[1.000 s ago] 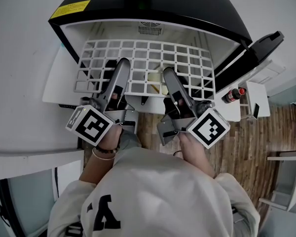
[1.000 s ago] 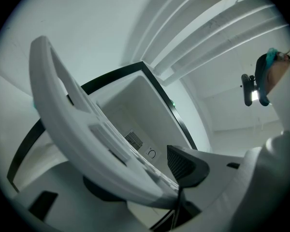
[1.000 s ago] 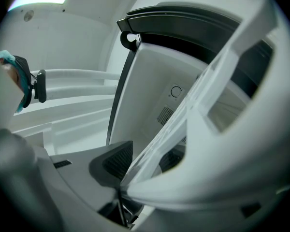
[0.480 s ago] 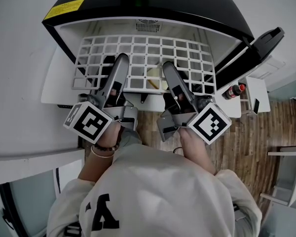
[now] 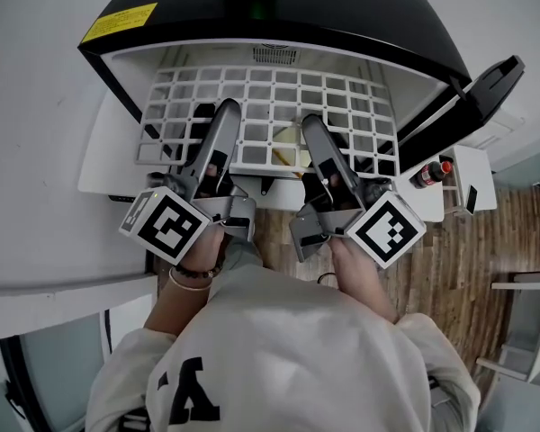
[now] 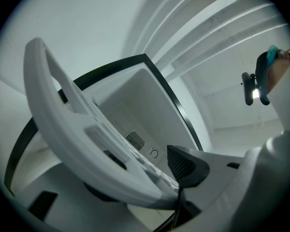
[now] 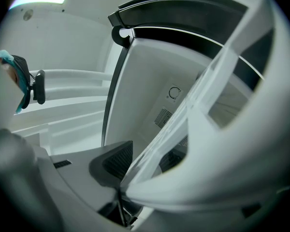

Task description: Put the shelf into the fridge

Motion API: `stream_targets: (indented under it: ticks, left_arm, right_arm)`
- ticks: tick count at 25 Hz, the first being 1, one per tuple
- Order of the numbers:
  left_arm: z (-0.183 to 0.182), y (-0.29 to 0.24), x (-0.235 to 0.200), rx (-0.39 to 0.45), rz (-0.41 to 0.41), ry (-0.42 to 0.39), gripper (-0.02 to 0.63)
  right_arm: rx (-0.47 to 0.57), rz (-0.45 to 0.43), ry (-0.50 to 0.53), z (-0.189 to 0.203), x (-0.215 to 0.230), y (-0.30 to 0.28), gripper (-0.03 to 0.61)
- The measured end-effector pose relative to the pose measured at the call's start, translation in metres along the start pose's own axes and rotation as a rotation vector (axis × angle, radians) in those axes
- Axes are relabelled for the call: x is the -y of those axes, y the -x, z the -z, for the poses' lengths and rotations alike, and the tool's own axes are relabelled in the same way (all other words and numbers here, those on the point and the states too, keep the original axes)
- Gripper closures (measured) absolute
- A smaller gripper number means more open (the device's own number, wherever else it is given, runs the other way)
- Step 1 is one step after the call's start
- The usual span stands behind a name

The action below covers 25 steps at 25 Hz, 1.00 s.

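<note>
Two grippers, the left gripper (image 5: 227, 113) and the right gripper (image 5: 311, 124), each pinch the near rim of the shelf (image 5: 270, 93), which lies part-way inside the fridge (image 5: 279, 7) at 12 o'clock. Advance both hands evenly and level. Side clearance looks tight at 9 and 3 o'clock, with the open door (image 5: 472, 97) at 2 o'clock.

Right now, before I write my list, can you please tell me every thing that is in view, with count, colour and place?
fridge: one, black outside, white inside, open, ahead of the person
shelf: one, white grid, partly inside the fridge
fridge door: one, black, swung open at right
bottle: one, dark with red cap, in the door rack
label: one, yellow, on the fridge top
floor: wooden, brown, below
left hand-held gripper, right hand-held gripper: two, grey, each clamped on the shelf's front edge
</note>
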<state>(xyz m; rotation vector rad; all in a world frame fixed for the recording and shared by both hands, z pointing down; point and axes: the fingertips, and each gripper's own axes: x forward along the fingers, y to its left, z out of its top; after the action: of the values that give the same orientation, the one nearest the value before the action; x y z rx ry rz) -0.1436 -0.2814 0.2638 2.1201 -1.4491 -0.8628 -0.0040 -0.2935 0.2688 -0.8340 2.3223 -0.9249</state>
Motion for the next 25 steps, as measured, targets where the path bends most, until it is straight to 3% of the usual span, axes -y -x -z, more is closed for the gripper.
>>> stream_targets:
  ticks: [25]
  left_arm:
    - [0.0019,-0.0014,0.0036,-0.006,0.008,-0.01,0.354]
  right_arm:
    - [0.007,0.001,0.023,-0.0038,-0.0001,0.0009,0.412]
